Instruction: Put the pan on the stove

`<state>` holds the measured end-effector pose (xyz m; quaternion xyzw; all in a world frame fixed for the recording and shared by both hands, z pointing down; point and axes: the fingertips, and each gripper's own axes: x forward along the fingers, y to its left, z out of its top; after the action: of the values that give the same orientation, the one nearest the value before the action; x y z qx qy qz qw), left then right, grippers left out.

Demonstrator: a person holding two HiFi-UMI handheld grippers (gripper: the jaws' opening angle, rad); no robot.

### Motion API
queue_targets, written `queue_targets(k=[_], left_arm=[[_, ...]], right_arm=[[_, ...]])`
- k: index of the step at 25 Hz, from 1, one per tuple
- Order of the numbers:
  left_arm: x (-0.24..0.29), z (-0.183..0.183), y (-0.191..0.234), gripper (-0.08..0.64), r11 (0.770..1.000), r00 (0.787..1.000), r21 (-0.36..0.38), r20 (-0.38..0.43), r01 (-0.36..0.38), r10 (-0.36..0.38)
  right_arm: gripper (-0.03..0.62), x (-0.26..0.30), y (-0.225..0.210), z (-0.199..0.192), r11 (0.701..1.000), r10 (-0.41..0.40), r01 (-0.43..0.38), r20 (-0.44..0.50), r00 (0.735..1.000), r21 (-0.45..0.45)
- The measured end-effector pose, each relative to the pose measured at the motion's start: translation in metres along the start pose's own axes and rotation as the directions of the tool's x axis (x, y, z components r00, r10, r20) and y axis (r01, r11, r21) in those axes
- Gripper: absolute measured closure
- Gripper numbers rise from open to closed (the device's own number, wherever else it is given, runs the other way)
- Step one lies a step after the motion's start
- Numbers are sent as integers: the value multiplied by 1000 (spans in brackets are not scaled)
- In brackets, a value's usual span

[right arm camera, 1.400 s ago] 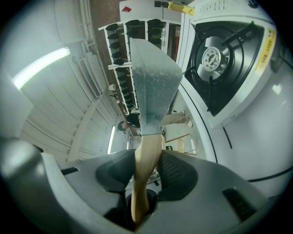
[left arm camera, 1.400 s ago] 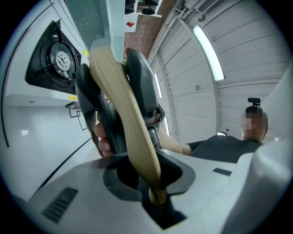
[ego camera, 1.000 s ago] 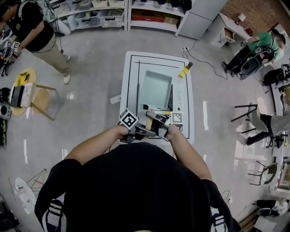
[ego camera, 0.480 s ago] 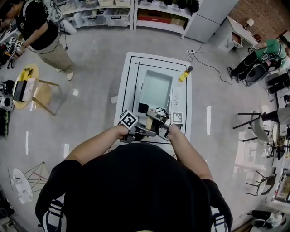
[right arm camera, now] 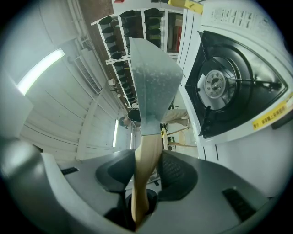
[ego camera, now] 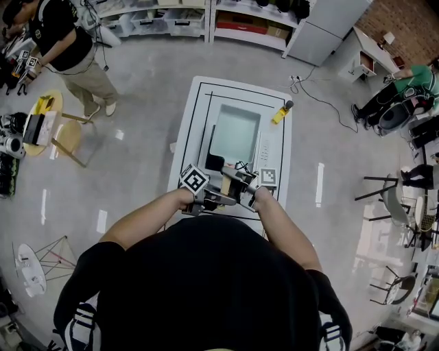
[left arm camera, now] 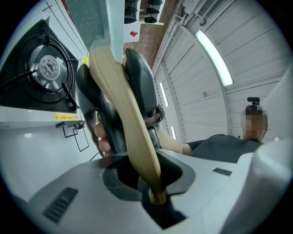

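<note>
- A white table (ego camera: 184, 147) marked with black lines stands in the middle of a grey floor.
- A yellow bottle (ego camera: 280, 112) with a dark cap lies near the table's far right corner.
- A person in a black top and khaki trousers (ego camera: 68, 48) stands at the upper left.
- A wooden stool (ego camera: 68, 139) stands near that person, with yellow and black items (ego camera: 38, 123) just beside it.
- Shelving (ego camera: 171, 17) with bins runs along the far wall.
- A person in green (ego camera: 411, 86) is at the far right.
- Dark-framed chairs (ego camera: 384, 195) stand along the right side.
- A cable (ego camera: 322, 96) trails across the floor beyond the table.
</note>
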<state>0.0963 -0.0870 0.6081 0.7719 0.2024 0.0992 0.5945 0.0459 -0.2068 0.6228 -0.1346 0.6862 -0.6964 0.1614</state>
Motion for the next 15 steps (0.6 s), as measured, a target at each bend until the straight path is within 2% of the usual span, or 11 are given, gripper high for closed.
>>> queue_targets(k=[3, 15], left_arm=[[2, 4, -1, 482, 1000, 1000, 27, 1, -6, 6], [6, 4, 6, 482, 1000, 1000, 7, 7, -8, 8]], right_arm=[[454, -2, 0, 2, 1000, -6, 6, -3, 1000, 10], [454, -7, -9, 3, 1000, -7, 7, -10, 1000, 22]])
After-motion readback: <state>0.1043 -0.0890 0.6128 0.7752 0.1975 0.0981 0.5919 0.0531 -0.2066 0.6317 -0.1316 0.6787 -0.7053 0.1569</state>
